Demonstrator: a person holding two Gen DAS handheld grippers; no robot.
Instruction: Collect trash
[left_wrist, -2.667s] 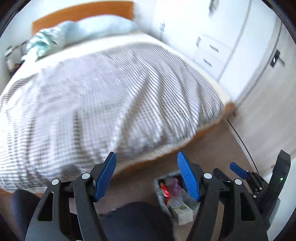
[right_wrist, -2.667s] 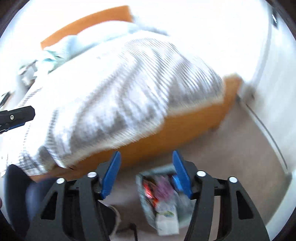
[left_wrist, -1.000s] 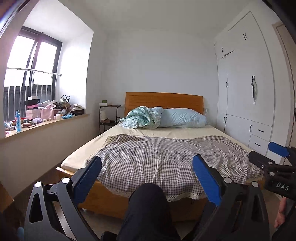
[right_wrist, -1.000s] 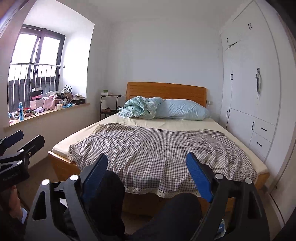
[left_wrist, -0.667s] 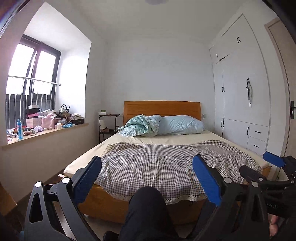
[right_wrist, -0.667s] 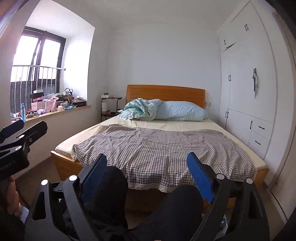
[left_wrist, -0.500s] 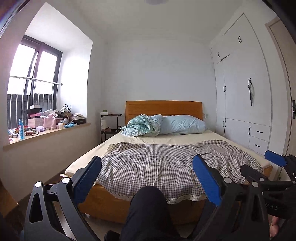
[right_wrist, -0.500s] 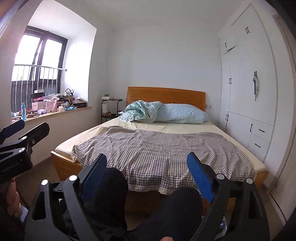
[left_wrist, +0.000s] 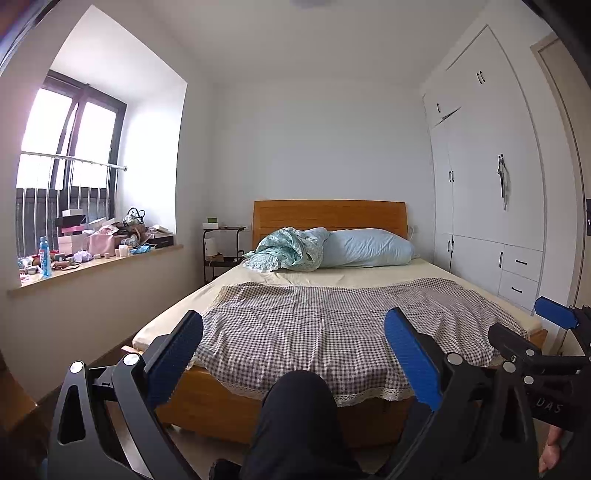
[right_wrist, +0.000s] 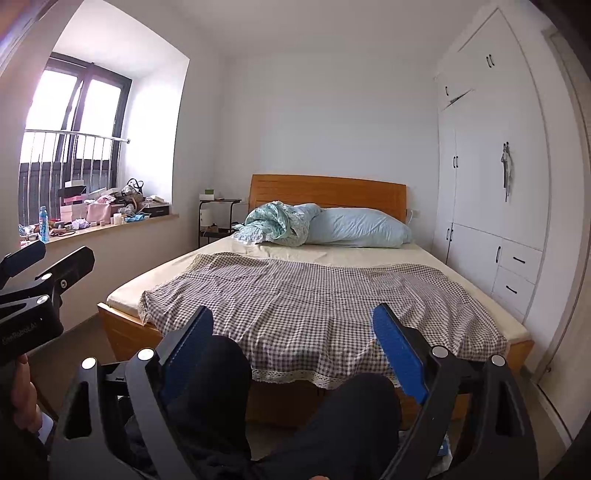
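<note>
Bedroom: you face a wooden bed (left_wrist: 221, 402) from its foot, both grippers held level over your dark-clad knees (left_wrist: 295, 406).
Window sill: at far left, the sill (left_wrist: 99, 260) is crowded with boxes, a pink bag, a blue bottle (left_wrist: 44, 256) and crumpled bits; that clutter looks like the trash, though it is too small to say for sure.
Left gripper: your left gripper (left_wrist: 293, 343) has its blue pads spread wide, nothing between them.
Bed top: a checked blanket (left_wrist: 332, 332) covers the near half; a crumpled teal cloth (left_wrist: 288, 249) touches a blue pillow (left_wrist: 369, 247) by the headboard.
Right gripper: your right gripper (right_wrist: 293, 339) also stands wide apart and empty.
Wardrobe: white wardrobe (right_wrist: 491, 166) fills the right wall, well apart from both tools.
</note>
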